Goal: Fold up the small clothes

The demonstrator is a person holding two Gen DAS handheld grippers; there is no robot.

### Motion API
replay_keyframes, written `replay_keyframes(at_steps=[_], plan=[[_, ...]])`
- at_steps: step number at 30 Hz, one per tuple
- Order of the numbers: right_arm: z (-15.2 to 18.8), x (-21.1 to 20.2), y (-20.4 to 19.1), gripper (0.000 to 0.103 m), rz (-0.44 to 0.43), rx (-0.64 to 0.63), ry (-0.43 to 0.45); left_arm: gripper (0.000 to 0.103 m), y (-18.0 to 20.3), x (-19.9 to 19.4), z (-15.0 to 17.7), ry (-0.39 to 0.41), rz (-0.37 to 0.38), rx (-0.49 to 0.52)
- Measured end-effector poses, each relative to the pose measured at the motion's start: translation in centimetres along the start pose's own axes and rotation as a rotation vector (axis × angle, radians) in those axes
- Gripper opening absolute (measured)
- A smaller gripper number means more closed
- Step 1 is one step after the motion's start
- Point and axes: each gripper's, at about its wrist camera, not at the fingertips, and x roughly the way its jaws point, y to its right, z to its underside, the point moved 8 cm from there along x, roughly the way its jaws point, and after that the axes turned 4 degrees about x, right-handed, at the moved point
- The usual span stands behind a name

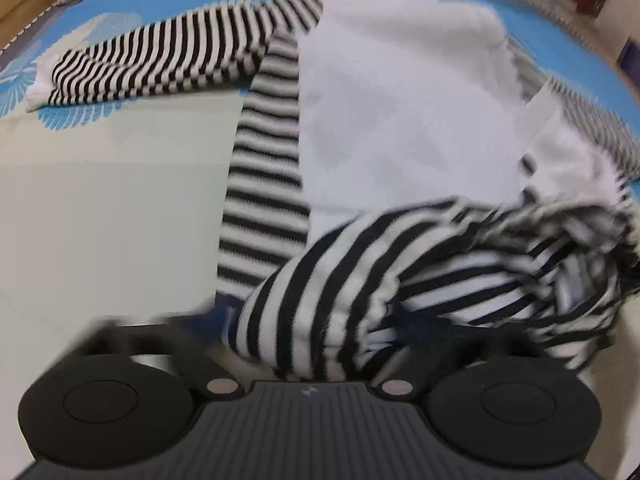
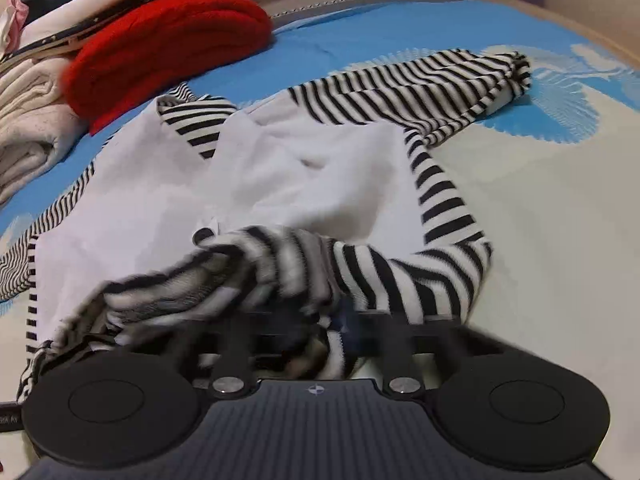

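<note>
The top (image 1: 400, 120), a small one with a white body and black-and-white striped sleeves, lies spread on the bed (image 1: 100, 200), filling the middle and right of the left view and the centre of the right view. It looks like soft, fleecy knit: light, limp, likely to sag and bunch wherever it is lifted, and not fragile. One sleeve (image 1: 160, 64) stretches flat toward the upper left of the left view. The near hem (image 1: 360, 280) is rucked into a striped wad at the lower middle of both views.

The left tongs (image 1: 320, 328) have that wad between their fingers at a middling gap, the cloth bulging through; blur hides whether the pads truly press. The right tongs (image 2: 340, 328) stand narrow, nipped on a fold of the same hem (image 2: 280, 280).

Best hold, I judge, is at hem corners or seams, pinching both layers, since a single layer would slip and drag.

Red knitwear (image 2: 168, 40) and pale folded clothes (image 2: 32, 120) sit upper left in the right view.
</note>
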Motion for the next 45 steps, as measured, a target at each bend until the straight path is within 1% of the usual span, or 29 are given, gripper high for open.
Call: replay_keyframes(at_steps=[1,3,6,9,12,14,16,18,19,20,21,22,23,24,26,28,29,31,32,33,34,35,36,37,38,39,41,44,45], plan=[[-0.3,-1.0,-0.1,0.007,-0.018,0.020,0.017,0.027,-0.2,-0.6,-0.2,0.007,0.040,-0.015],[-0.9,-3.8,-0.3,0.006,-0.064,0.034,0.051,0.019,-1.0,-2.9,-0.4,0.061,0.090,-0.056],[-0.7,-9.7,0.8,0.005,-0.143,0.060,0.105,0.017,-2.1,-7.6,0.5,0.152,0.127,-0.033],[1.6,-16.1,2.3,0.005,-0.201,0.024,0.140,0.017,-2.6,-12.9,3.1,0.233,0.111,0.064],[5.9,-19.7,3.3,0.003,-0.172,-0.103,0.127,0.016,-2.3,-16.7,6.9,0.270,0.078,0.156],[9.4,-19.6,3.9,0.003,-0.130,-0.197,0.059,0.016,-2.5,-16.9,10.3,0.241,0.032,0.201],[13.1,-18.0,4.6,0.003,-0.073,-0.280,-0.046,0.016,-2.8,-14.8,13.9,0.152,0.002,0.232],[16.8,-16.0,5.7,0.004,0.001,-0.351,-0.203,0.017,-3.5,-11.7,17.3,0.037,-0.059,0.272],[17.7,-15.8,6.4,0.005,0.037,-0.337,-0.225,0.019,-4.1,-10.6,18.7,0.010,-0.099,0.275],[18.0,-16.4,6.8,0.010,0.026,-0.322,-0.215,0.031,-4.6,-10.5,19.6,-0.006,-0.106,0.274],[17.8,-17.2,7.0,0.018,-0.011,-0.307,-0.207,0.048,-4.9,-10.8,20.1,-0.005,-0.093,0.258],[17.2,-18.2,7.3,0.036,-0.056,-0.273,-0.187,0.058,-5.2,-11.8,20.1,0.035,-0.056,0.227],[16.3,-19.1,7.7,0.055,-0.091,-0.228,-0.153,0.078,-5.4,-13.1,19.5,0.097,-0.012,0.190],[15.2,-19.8,8.2,0.062,-0.114,-0.187,-0.115,0.091,-5.8,-14.4,18.6,0.157,0.013,0.151],[12.5,-20.2,9.0,0.064,-0.126,-0.117,-0.050,0.094,-6.8,-16.1,16.6,0.237,0.029,0.080],[9.8,-18.8,9.8,0.067,-0.132,-0.026,-0.012,0.096,-7.0,-15.9,13.8,0.258,0.059,0.005],[8.9,-17.6,10.2,0.069,-0.140,0.022,-0.011,0.102,-7.0,-14.9,12.5,0.255,0.069,-0.034],[8.6,-14.7,10.1,0.071,-0.153,0.104,-0.071,0.102,-6.7,-12.2,10.8,0.203,0.056,-0.090],[9.0,-13.3,9.9,0.071,-0.166,0.115,-0.114,0.102,-6.4,-10.6,10.3,0.151,0.056,-0.093],[9.8,-11.7,9.6,0.069,-0.167,0.117,-0.177,0.099,-5.6,-8.6,10.2,0.086,0.059,-0.082],[10.7,-10.6,9.1,0.062,-0.170,0.094,-0.230,0.091,-4.9,-6.7,10.6,0.024,0.057,-0.065],[11.6,-10.0,8.6,0.019,-0.178,0.047,-0.266,0.047,-4.4,-6.0,11.2,0.002,0.056,-0.048],[12.2,-10.1,8.1,0.007,-0.167,-0.019,-0.279,0.022,-4.1,-5.7,11.8,-0.004,0.081,-0.038],[12.3,-10.8,7.7,0.006,-0.152,-0.089,-0.256,0.017,-4.1,-6.2,12.2,0.021,0.088,-0.059],[12.3,-11.7,7.3,0.005,-0.152,-0.149,-0.242,0.011,-4.3,-6.8,12.6,0.029,0.061,-0.052],[12.5,-12.6,7.3,0.005,-0.162,-0.178,-0.236,0.011,-4.5,-7.7,13.1,0.046,0.046,-0.031],[13.1,-13.3,7.6,0.004,-0.172,-0.214,-0.267,0.011,-5.1,-9.1,14.5,0.049,0.029,-0.011],[14.0,-12.6,8.3,0.004,-0.162,-0.234,-0.333,0.013,-6.0,-8.9,15.7,0.003,0.024,-0.004],[13.5,-12.7,8.1,0.007,-0.183,-0.234,-0.335,0.022,-6.1,-8.9,15.6,0.009,0.027,-0.006]])
